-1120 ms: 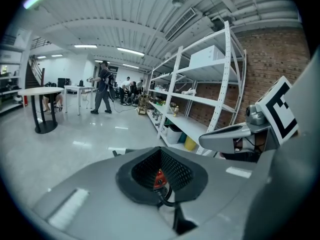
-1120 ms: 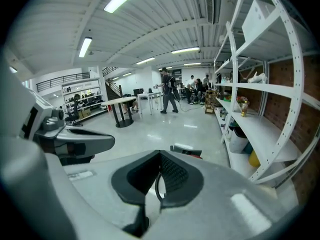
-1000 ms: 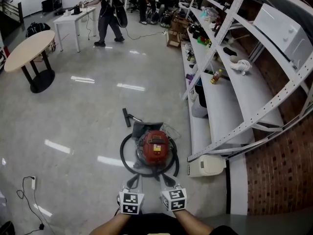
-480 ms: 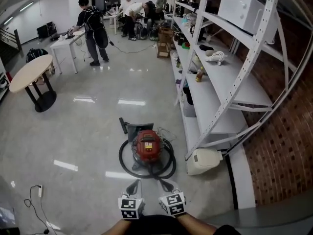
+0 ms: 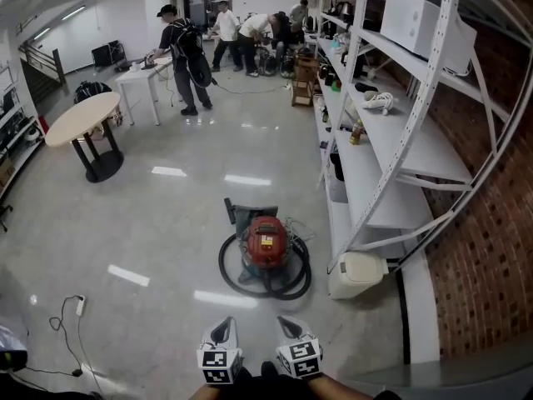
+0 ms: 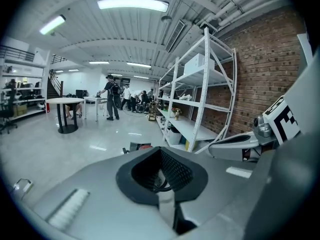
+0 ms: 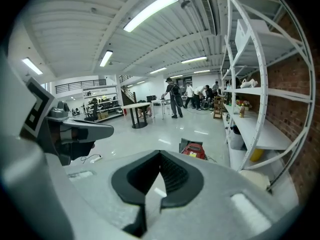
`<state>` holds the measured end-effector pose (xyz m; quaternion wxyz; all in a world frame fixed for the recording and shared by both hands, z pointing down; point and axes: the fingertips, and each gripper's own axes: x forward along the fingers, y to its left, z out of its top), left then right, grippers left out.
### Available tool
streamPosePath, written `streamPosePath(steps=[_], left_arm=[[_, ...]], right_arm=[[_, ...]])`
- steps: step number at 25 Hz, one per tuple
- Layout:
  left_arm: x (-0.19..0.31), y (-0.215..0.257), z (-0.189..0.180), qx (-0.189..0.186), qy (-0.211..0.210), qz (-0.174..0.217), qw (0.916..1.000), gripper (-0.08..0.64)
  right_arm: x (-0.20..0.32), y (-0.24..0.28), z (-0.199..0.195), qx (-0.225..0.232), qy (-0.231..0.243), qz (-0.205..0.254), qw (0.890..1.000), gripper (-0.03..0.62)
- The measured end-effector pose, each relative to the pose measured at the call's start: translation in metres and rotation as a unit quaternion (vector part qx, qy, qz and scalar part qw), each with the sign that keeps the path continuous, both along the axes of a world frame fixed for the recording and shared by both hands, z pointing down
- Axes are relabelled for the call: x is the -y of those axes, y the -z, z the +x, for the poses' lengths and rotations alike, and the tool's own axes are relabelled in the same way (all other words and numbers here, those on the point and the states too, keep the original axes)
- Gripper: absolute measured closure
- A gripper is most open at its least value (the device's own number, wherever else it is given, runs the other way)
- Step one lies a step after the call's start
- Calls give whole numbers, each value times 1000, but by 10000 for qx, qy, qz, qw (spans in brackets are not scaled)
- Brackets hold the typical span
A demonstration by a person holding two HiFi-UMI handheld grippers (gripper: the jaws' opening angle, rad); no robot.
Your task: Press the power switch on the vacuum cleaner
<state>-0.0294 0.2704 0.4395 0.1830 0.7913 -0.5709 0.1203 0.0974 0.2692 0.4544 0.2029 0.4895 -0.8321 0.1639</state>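
The red vacuum cleaner stands on the glossy floor with its black hose coiled round it and a yellow label on top. Both grippers hang side by side at the bottom edge of the head view, well short of it. My left gripper is shut with nothing in it, and so is my right gripper. Beyond the closed left gripper, only a sliver of the vacuum cleaner shows. Past the closed right gripper, the vacuum cleaner shows more fully. I cannot make out the power switch.
White metal shelving runs along the brick wall on the right, with a white appliance on the floor beside the vacuum. A power strip and cable lie at the left. A round table and several people are farther back.
The head view has tilted up and shows more of the room. The vacuum now sits farther from both grippers, which have dropped toward the bottom edge and stay shut.
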Motion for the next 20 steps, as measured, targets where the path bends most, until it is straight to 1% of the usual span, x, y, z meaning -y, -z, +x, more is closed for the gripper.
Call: streamPosePath(steps=[4,8,12,15,18,20], left_arm=[[-17,7,-14,94,122,117,9998,543],[-36,15,-25,76,51,255,9996,543],[-60,19,-54,101,-36,277,9996,543],[-75,20,-73,89,-10,292,9995,543],[-87,18,-82,20,-8,322,9995,543],[-94,17,-84,-77,-89,339,9994,543]], right_arm=[[-14,2,-10,22,99,47,9999,600],[-29,9,-26,42,148,88,9998,600],[-53,15,-52,93,8,75,9999,600],[-71,22,-66,103,-61,94,9999,600],[-86,22,-72,1,-72,98,9999,600],[-92,22,-74,-41,-175,111,9998,600]])
